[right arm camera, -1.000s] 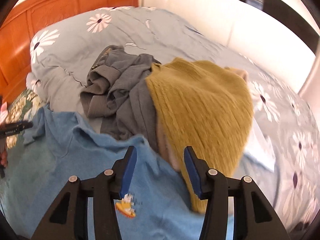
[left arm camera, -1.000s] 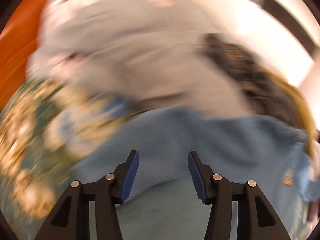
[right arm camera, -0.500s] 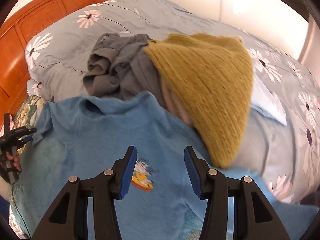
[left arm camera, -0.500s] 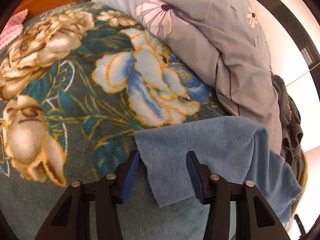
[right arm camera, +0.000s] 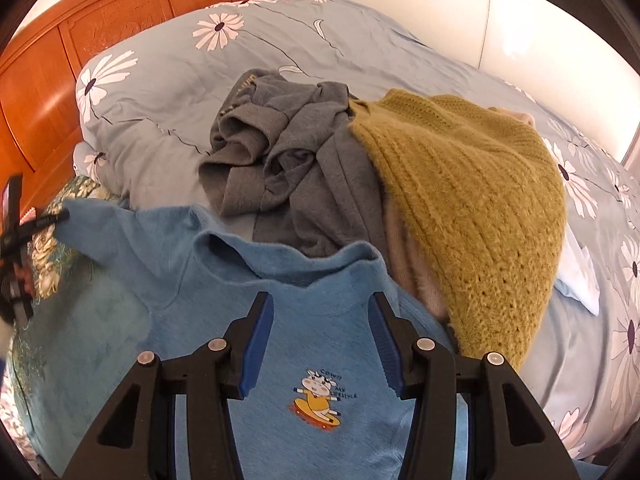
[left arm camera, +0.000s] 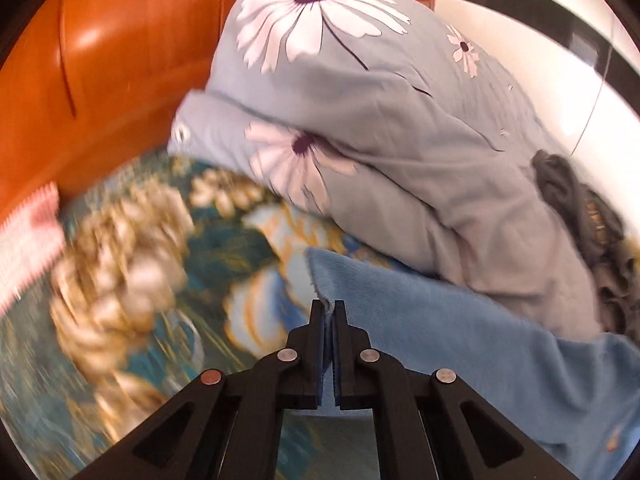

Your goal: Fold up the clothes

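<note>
A light blue fleece top (right arm camera: pixel 248 280) with a small cartoon cow print (right arm camera: pixel 318 398) lies face up on the bed. My left gripper (left arm camera: pixel 329 307) is shut on the cuff edge of its sleeve (left arm camera: pixel 420 320); it also shows at the far left of the right wrist view (right arm camera: pixel 60 216), holding the sleeve end. My right gripper (right arm camera: pixel 320 312) is open and empty, hovering over the top's chest just below the collar.
A crumpled grey garment (right arm camera: pixel 280 152) and a mustard knitted sweater (right arm camera: pixel 472 200) lie behind the blue top on a grey daisy-print duvet (right arm camera: pixel 168 80). A teal floral blanket (left arm camera: pixel 132 280) covers the bed at left. An orange wooden headboard (left arm camera: pixel 100 60) stands behind.
My left gripper has shut on the sleeve's cuff edge, which lay between its open fingers before. My right gripper has moved up the chest toward the collar, still open.
</note>
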Tool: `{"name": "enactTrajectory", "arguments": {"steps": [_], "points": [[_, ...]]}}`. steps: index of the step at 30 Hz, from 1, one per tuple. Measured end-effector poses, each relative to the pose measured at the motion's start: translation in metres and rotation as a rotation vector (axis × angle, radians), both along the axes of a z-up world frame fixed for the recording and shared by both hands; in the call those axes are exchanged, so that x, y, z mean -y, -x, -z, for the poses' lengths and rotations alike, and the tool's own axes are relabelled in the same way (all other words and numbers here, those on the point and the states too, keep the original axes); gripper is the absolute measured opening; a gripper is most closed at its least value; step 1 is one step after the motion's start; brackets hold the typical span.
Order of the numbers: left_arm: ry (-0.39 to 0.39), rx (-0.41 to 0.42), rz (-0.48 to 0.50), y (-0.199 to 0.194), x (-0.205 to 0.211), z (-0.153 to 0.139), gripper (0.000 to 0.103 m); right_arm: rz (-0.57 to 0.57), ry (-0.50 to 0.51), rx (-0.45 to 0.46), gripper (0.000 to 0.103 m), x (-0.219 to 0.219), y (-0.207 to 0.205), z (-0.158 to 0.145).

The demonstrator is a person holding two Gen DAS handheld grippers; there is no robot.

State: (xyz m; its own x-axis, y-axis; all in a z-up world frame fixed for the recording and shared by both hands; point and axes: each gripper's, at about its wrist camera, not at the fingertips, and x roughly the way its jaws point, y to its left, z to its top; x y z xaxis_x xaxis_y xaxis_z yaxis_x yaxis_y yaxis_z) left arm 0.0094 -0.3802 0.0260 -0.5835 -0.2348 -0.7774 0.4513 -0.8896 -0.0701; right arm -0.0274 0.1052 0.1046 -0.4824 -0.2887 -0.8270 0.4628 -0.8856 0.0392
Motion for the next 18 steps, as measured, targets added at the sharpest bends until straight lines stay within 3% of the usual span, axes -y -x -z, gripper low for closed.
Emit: {"name": "enactTrajectory", "arguments": {"steps": [6, 11, 12, 13, 15, 18], "points": [[0.006, 0.146, 0.028, 0.034, 0.015, 0.030, 0.003, 0.040, -0.008, 0.024, 0.051, -0.016, 0.003, 0.007], [-0.008, 0.173, 0.078, 0.020, 0.003, 0.036, 0.007, 0.057, -0.028, 0.027, 0.051, -0.032, 0.008, 0.007], [0.006, 0.175, 0.083, 0.016, 0.000, 0.034, 0.015, 0.053, -0.026, 0.032, 0.051, -0.036, 0.010, 0.007], [0.021, 0.177, 0.088, 0.011, -0.002, 0.031, 0.029, 0.048, -0.023, 0.037, 0.051, -0.039, 0.012, 0.008], [0.064, 0.160, 0.137, 0.006, -0.016, 0.018, 0.041, 0.018, -0.029, 0.039, 0.051, -0.040, 0.015, 0.008], [0.108, 0.103, 0.295, 0.009, -0.051, -0.009, 0.045, -0.032, -0.028, 0.041, 0.051, -0.037, 0.023, 0.010]]}}
